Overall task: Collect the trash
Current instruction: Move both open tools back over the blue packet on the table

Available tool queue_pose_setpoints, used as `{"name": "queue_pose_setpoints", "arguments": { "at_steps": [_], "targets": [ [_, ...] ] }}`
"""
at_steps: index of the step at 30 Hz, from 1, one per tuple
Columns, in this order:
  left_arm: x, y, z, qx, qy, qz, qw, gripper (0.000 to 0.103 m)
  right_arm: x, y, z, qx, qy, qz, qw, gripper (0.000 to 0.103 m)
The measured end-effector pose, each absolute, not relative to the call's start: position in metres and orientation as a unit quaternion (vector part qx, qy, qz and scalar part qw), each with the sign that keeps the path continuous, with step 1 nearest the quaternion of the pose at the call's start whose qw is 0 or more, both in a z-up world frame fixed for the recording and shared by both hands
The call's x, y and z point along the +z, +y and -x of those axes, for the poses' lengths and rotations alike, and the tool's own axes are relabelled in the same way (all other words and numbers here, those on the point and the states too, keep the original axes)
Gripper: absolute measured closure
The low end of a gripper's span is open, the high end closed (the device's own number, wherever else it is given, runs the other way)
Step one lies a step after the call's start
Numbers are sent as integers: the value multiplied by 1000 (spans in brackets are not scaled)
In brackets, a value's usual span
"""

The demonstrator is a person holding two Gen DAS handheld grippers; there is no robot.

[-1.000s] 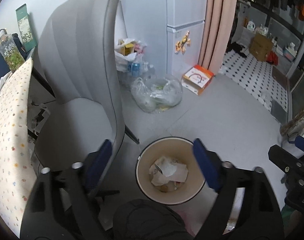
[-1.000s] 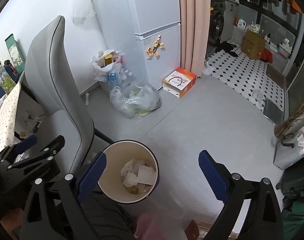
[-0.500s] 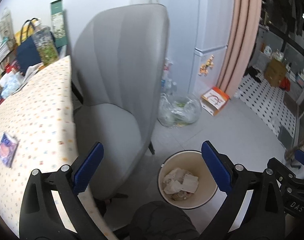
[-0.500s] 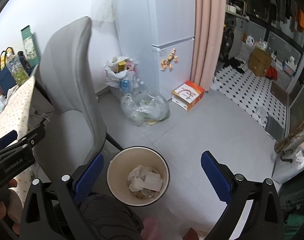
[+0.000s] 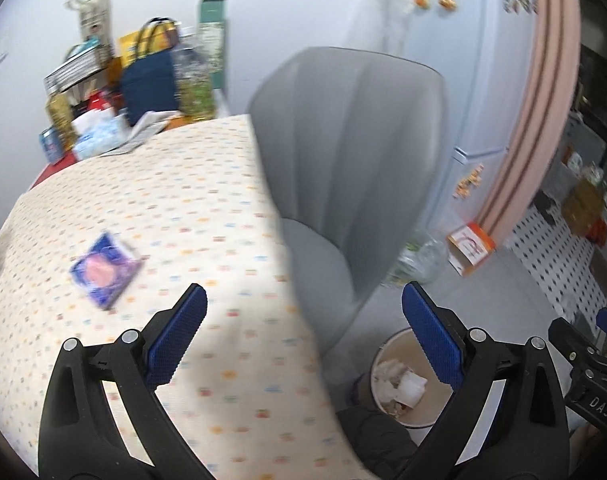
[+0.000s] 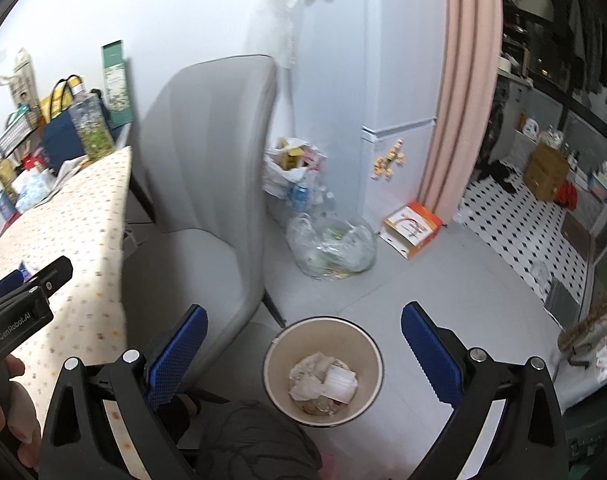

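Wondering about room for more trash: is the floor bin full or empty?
Partly filled: crumpled paper covers the bin bottom, its inner walls bare above.

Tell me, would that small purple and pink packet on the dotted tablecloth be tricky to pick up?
The small purple and pink packet lies flat on the dotted tablecloth, so it probably offers little edge to pinch. It looks thin and likely light and bendy, though the picture is blurred. If its wrapper is glossy, it may slide when nudged.

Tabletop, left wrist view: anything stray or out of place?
One thing: a purple-blue packet lies askew, alone on the dotted tablecloth, apart from the clutter at the wall end. Blur hides what it is. The bin on the floor stands upright, paper inside.
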State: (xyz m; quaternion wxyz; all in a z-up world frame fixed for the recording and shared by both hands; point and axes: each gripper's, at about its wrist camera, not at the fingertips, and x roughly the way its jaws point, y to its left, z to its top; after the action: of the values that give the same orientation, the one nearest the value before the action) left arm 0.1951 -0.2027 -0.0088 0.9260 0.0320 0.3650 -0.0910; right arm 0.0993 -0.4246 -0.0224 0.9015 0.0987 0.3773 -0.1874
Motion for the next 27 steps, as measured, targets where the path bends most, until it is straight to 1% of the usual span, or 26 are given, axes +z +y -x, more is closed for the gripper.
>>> {"name": "queue_pose_setpoints", "arguments": {
  "at_steps": [14,27],
  "targets": [
    [1,-78,-198,2,352,22,936,6,3,-315,-143,-99,376,-52,920,8],
    [15,13,-203,70,338,41,937,6,10,-221,-180,-19,378,-1,926,8]
  ]
}}
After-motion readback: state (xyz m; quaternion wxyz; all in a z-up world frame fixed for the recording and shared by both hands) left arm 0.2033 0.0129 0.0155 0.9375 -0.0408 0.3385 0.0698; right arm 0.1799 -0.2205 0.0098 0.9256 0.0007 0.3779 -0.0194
